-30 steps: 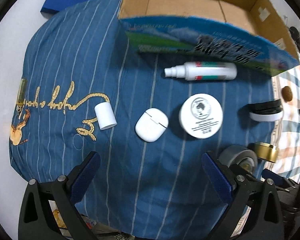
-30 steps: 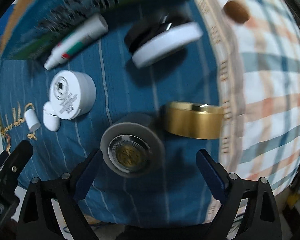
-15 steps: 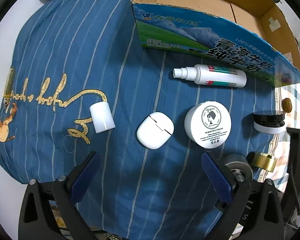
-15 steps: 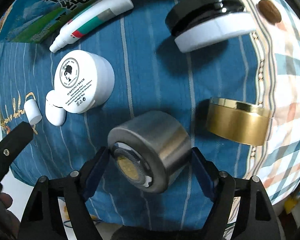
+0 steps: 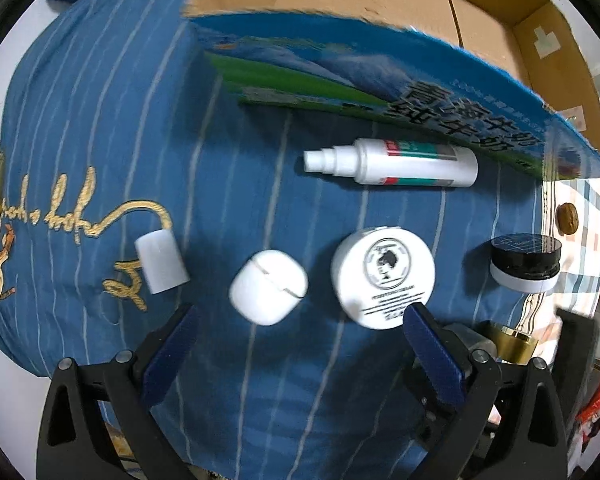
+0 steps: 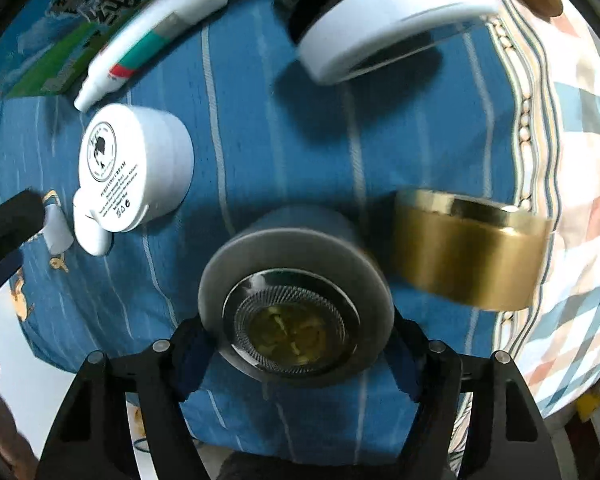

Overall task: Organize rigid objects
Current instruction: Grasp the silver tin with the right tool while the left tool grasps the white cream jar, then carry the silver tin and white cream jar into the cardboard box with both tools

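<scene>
A blue striped cloth (image 5: 100, 92) covers the surface, with an open cardboard box (image 5: 380, 12) at its far edge. Before it lie a spray bottle (image 5: 404, 162), a white cream jar (image 5: 382, 276) and an earbud case (image 5: 268, 286). The left gripper (image 5: 296, 354) hangs spread and empty over the case. The right gripper (image 6: 296, 350) is closing around the grey metal cylinder (image 6: 296, 272), which stands beside a gold lid (image 6: 468, 248); best to centre the pads on its curved wall first.

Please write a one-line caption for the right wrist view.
Right tool closing around a grey metal cylinder on blue striped cloth, beside a gold jar.
</scene>
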### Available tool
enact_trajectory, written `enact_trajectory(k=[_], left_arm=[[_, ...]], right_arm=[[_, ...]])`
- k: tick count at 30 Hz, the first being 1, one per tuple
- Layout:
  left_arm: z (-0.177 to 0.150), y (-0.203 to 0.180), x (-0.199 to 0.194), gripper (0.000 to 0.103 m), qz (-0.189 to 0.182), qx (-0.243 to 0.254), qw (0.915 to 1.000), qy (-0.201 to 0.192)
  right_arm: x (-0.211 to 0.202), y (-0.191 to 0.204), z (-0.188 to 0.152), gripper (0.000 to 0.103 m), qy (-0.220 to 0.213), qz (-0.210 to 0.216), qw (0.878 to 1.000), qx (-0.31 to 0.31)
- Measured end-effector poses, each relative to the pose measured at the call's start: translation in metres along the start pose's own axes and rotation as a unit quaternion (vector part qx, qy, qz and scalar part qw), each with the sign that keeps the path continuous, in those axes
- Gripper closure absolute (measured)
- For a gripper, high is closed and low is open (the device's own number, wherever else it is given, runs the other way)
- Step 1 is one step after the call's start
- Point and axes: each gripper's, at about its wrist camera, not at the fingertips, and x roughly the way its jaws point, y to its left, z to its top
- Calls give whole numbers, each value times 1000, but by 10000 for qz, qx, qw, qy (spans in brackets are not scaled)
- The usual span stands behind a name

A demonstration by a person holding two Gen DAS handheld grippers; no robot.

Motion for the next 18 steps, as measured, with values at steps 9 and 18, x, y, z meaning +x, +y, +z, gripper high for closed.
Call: enact_trajectory(k=[9, 18], left_arm=[[46, -43, 37, 2, -41, 267, 9991, 315], [48, -52, 47, 38, 62, 533, 9981, 319]], right_arm=[[-6, -36, -18, 23, 188, 293, 9994, -49], [-4, -13, 9, 28, 271, 115, 9995, -88]])
